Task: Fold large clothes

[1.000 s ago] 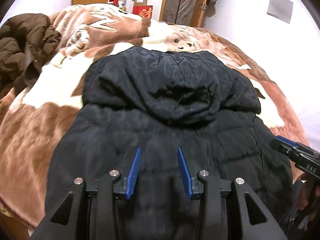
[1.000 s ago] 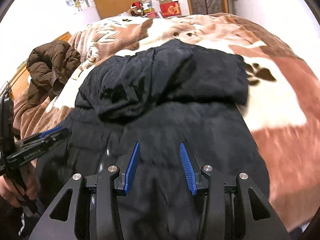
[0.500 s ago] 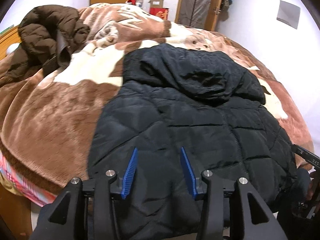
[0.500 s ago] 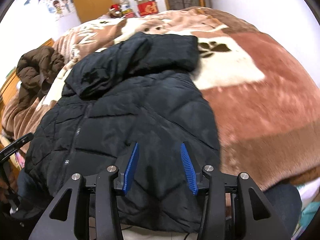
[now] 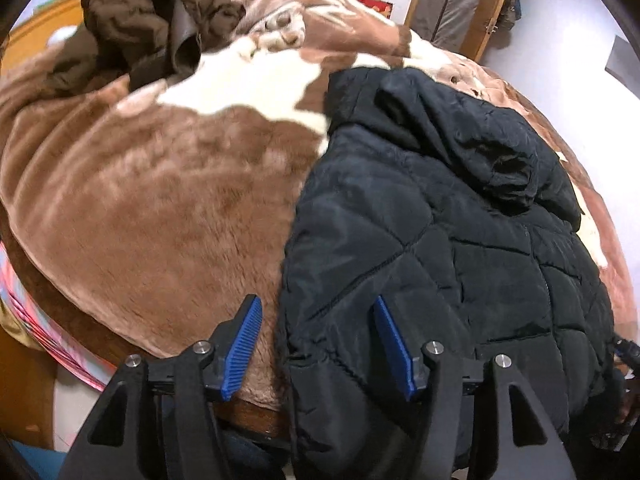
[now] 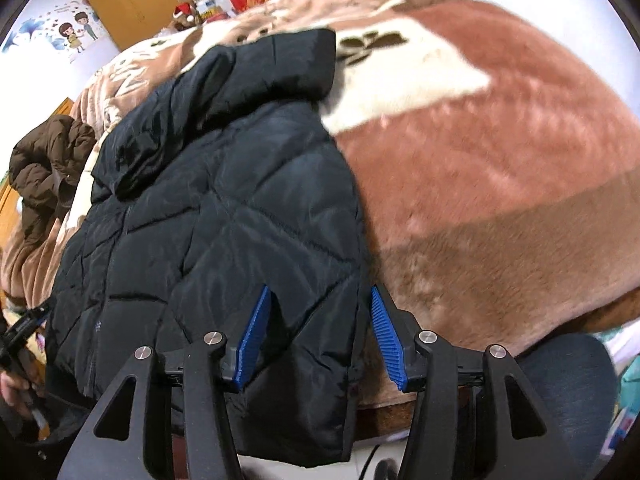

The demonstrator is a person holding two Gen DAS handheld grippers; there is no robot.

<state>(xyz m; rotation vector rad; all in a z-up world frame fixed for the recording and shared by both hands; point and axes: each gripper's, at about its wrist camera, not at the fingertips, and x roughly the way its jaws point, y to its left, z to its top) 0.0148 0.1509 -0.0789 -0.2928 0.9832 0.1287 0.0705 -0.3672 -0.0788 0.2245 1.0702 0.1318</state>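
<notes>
Between each spread, empty hand-held gripper — left [image 5: 318, 344], right [image 6: 320, 336] — sits a bottom corner of the black jacket [image 5: 440, 248], seemingly lined up for grasping to fold it up the bed [image 5: 160, 208]

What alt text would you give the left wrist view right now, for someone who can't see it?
The open left gripper straddles the lower left edge of a black quilted hooded jacket lying flat on a brown and white plush blanket. A crumpled brown coat sits at the bed's far left.
</notes>
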